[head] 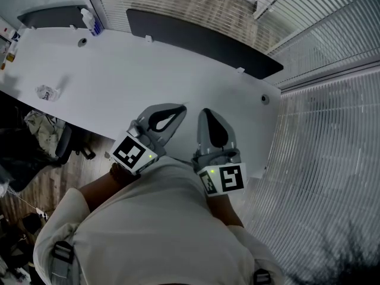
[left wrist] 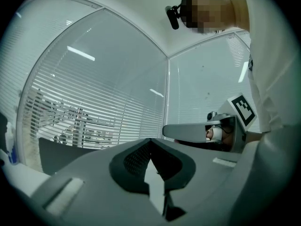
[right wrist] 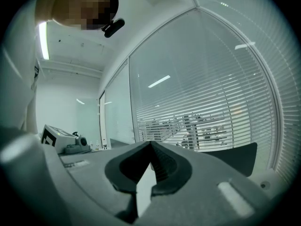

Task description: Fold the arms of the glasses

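Here, with the folding not yet begun, we held the left gripper point(head: 181, 108) and right gripper point(head: 206, 113) level at the white table's point(head: 148, 76) near edge, both claws closed and empty. No glasses showed in any view; the next move, we judged, called for finding them.

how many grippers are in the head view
2. The left gripper hangs over the near edge of the white table; the right gripper sits just beside it. Both are shut and empty.

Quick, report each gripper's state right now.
Left gripper: closed, jaws together, nothing between them.
Right gripper: closed, jaws together, nothing between them.
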The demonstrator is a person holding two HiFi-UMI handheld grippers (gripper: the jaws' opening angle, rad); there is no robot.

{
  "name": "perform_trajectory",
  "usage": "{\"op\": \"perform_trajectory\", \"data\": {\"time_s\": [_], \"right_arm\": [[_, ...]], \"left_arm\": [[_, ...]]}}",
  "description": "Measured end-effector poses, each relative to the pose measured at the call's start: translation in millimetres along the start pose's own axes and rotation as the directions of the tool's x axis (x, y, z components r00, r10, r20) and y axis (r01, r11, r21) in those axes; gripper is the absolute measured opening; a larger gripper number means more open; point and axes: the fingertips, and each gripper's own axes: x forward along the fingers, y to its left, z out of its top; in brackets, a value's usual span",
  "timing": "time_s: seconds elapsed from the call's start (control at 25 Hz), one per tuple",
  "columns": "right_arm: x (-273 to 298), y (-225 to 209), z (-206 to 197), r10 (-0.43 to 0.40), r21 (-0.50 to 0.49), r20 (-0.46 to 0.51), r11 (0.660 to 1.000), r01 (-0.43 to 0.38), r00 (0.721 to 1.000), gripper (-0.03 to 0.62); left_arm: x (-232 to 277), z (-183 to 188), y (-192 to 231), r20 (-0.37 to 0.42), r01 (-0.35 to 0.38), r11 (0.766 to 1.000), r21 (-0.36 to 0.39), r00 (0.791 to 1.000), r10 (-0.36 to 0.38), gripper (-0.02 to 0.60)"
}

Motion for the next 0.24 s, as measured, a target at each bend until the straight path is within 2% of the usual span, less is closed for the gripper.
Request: {"op": "perform_trajectory", "data": {"time_s": [0.24], "right_arm": [[-2.7,-0.1,-3.0,0.004,0.002,-0.003,1.0,-0.004,1.0,-0.002]], "left_arm": [[-1.2,-3.7,-1.3,-0.005,0.001,1.0,0.02,1.0,-0.001,0.003]]}}
